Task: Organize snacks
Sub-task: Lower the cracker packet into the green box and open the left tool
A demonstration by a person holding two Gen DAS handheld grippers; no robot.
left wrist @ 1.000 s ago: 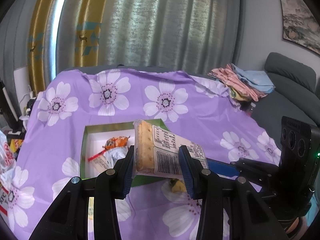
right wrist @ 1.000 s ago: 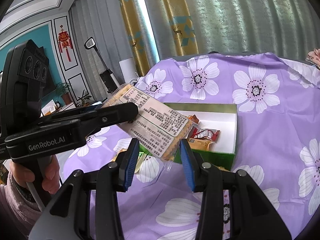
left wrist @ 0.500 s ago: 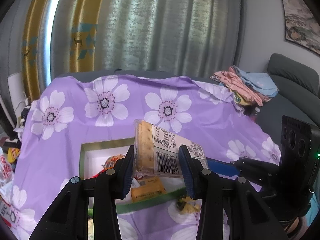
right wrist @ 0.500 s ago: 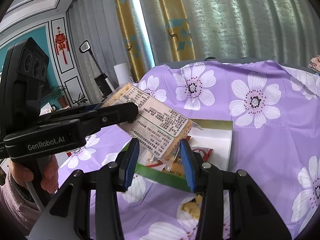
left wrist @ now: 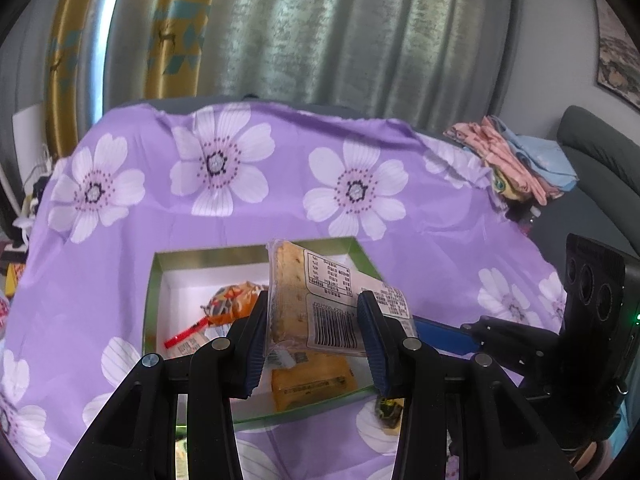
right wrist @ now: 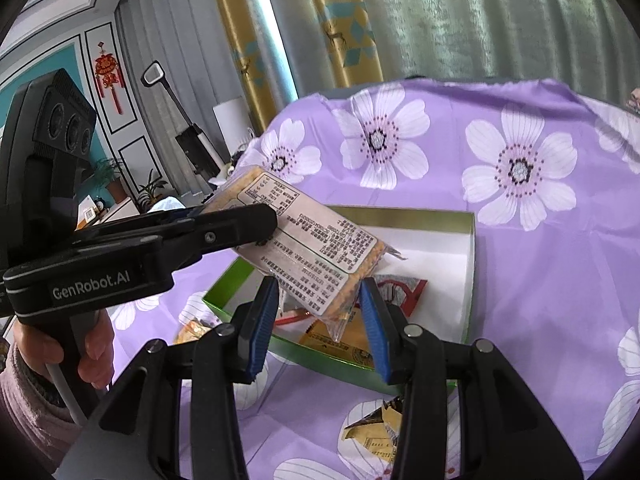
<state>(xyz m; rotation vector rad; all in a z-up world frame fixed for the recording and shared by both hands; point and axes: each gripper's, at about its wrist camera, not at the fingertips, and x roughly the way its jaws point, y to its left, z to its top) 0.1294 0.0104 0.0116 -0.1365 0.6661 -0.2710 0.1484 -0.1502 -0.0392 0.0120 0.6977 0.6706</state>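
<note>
Purple floral surface (left wrist: 420, 240): cracker pack (left wrist: 316, 304) clamped at opposite ends by left fingers (left wrist: 256, 344) and right fingers (right wrist: 372, 320), long axis spanning both, above green box (left wrist: 156, 264).

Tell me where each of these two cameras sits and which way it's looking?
Left wrist: sits on the left gripper, looking forward along its fingers at the cracker pack over the green box; the right gripper's body shows alongside.
Right wrist: sits on the right gripper, facing the same cracker pack and box; the left gripper and a hand show.
Shared: pack, box, purple flowered cloth.
</note>
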